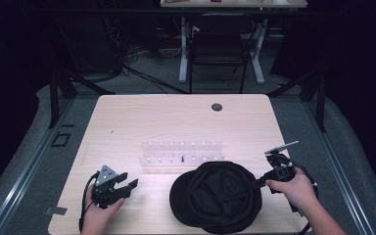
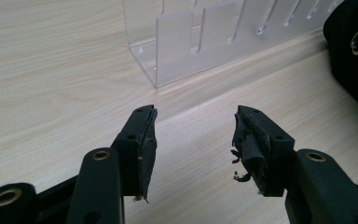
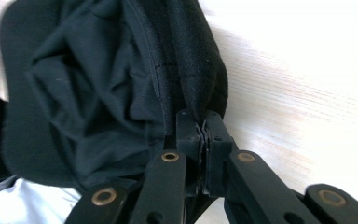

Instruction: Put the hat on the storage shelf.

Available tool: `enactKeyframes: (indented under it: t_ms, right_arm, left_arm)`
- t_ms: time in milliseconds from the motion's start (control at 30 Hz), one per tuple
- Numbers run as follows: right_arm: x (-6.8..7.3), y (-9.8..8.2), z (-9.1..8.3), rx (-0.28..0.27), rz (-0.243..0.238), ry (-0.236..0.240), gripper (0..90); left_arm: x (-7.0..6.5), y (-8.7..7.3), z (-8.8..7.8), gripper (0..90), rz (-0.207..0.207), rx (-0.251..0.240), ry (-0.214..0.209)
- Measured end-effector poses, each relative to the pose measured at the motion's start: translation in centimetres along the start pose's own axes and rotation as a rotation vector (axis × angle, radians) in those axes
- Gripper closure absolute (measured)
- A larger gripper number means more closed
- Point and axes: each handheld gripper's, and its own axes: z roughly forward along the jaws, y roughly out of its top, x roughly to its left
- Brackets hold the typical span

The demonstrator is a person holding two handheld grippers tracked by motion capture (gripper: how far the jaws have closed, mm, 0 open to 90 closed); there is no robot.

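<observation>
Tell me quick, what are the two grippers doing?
Left gripper: jaws open, holding nothing.
Right gripper: jaws closed on the rim of the black fabric cap.

pale wooden table (image 1: 127, 117) sitting under bright light, round dark grommet (image 1: 217, 106) lying near its far edge. clear acrylic slotted rack (image 1: 182, 152) standing mid-table, small dark piece (image 1: 182, 158) sitting in one slot. tiny dark speck (image 1: 112, 131) lying on wood left of rack. dark chair (image 1: 219, 49) standing beyond table on grey floor, white-legged desk (image 1: 225, 29) standing behind it, cables (image 1: 122, 58) trailing across floor at left.
</observation>
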Motion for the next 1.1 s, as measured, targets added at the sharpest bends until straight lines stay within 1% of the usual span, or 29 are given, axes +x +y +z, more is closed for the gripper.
enactKeyframes:
  t_ms: [33,67,100,133,167,200,233,267,300,333,367,400,433,467,500,533,600,633,667,700,733,767,800,900,933,1033,1067,1100]
  right_arm:
    - [0.2,0.0,-0.3,0.007,-0.007,0.004,87.6]
    - [0.4,0.0,-0.5,-0.001,-0.007,0.012,87.5]
    - [0.8,0.0,-0.7,-0.019,0.006,0.009,87.5]
    - [1.0,0.0,-1.0,-0.014,0.004,0.010,87.4]
    - [1.3,0.0,-1.1,-0.022,0.009,0.013,87.4]
    - [1.7,0.1,-1.6,-0.017,0.010,0.021,87.4]
    - [1.7,0.1,-1.6,-0.017,0.010,0.021,87.4]
    - [1.9,0.2,-1.9,-0.005,-0.003,0.027,87.4]
    - [2.2,0.2,-2.0,-0.020,0.015,0.033,87.4]
    - [2.4,0.3,-2.3,-0.015,0.010,0.045,87.5]
    - [2.6,0.4,-2.6,0.001,0.000,0.056,87.5]
    - [3.1,0.5,-3.0,-0.012,0.013,0.080,87.6]
    - [3.1,0.5,-3.0,-0.012,0.013,0.080,87.6]
    - [3.2,0.6,-3.2,-0.016,0.015,0.092,87.7]
    - [3.4,0.7,-3.5,-0.003,0.003,0.105,87.7]
    - [3.8,0.7,-3.6,-0.021,0.018,0.117,87.8]
    - [4.4,0.9,-4.2,-0.022,0.010,0.139,87.9]
    - [4.4,0.9,-4.2,-0.022,0.010,0.139,87.9]
    - [4.8,1.0,-4.5,-0.023,0.004,0.159,87.9]
    - [4.8,1.0,-4.5,-0.023,0.004,0.159,87.9]
    - [5.2,1.0,-4.6,-0.042,0.014,0.185,87.9]
    - [5.2,1.0,-4.6,-0.042,0.014,0.185,87.9]
    - [5.4,1.1,-4.9,-0.051,0.003,0.206,88.0]
    - [5.7,1.2,-5.2,-0.055,-0.003,0.217,88.0]
    - [6.0,1.3,-5.5,-0.061,0.000,0.233,88.1]
    - [6.2,1.3,-5.8,-0.065,-0.003,0.242,88.1]
    - [6.5,1.3,-6.1,-0.076,0.005,0.256,88.1]
    - [6.5,1.3,-6.1,-0.076,0.005,0.256,88.1]
  left_arm:
    - [0.0,0.0,0.0,48.4,0.000,0.000,0.000]
    - [0.0,0.0,0.0,48.5,-0.001,0.001,0.001]
    - [0.1,0.0,0.0,48.4,-0.001,0.000,0.001]
    - [0.0,0.0,0.0,48.5,-0.001,0.000,0.002]
    - [0.0,0.0,0.0,48.4,-0.001,0.000,0.001]
    - [0.0,0.0,0.0,48.4,0.000,-0.001,0.002]
    - [0.0,0.0,0.0,48.4,0.000,-0.001,0.002]
    - [0.0,0.0,0.0,48.4,0.000,-0.002,0.002]
    - [0.0,0.0,0.0,48.5,0.000,-0.002,0.001]
    - [0.1,0.0,-0.1,48.5,-0.002,0.001,0.001]
    - [0.1,0.0,-0.1,48.5,-0.004,-0.001,0.001]
    - [0.1,0.0,-0.1,48.4,-0.004,0.000,0.000]
    - [0.1,0.0,-0.1,48.4,-0.003,0.003,0.002]
    - [0.1,0.0,0.0,48.5,-0.003,-0.005,0.002]
    - [0.1,-0.1,0.0,48.5,-0.002,-0.005,0.002]
    - [0.1,-0.1,0.0,48.4,-0.001,-0.005,0.002]
    - [0.1,-0.1,-0.1,48.5,0.000,-0.005,0.002]
    - [0.1,-0.1,-0.1,48.4,0.000,-0.005,0.002]
    - [0.1,-0.1,-0.1,48.4,-0.001,-0.004,0.003]
    - [0.1,-0.1,-0.1,48.4,-0.001,-0.004,0.003]
    - [0.1,-0.1,-0.1,48.5,-0.003,-0.005,0.004]
    - [0.1,-0.1,-0.1,48.4,-0.003,-0.005,0.004]
    - [0.1,-0.1,-0.1,48.4,-0.003,-0.005,0.004]
    - [0.1,-0.1,-0.1,48.5,-0.003,-0.005,0.003]
    - [0.1,-0.1,-0.1,48.5,-0.003,-0.005,0.003]
    - [0.1,-0.1,-0.1,48.5,-0.004,-0.006,0.003]
    - [0.1,-0.1,-0.1,48.5,-0.004,-0.006,0.002]
    - [0.1,-0.1,-0.1,48.5,-0.004,-0.006,0.002]
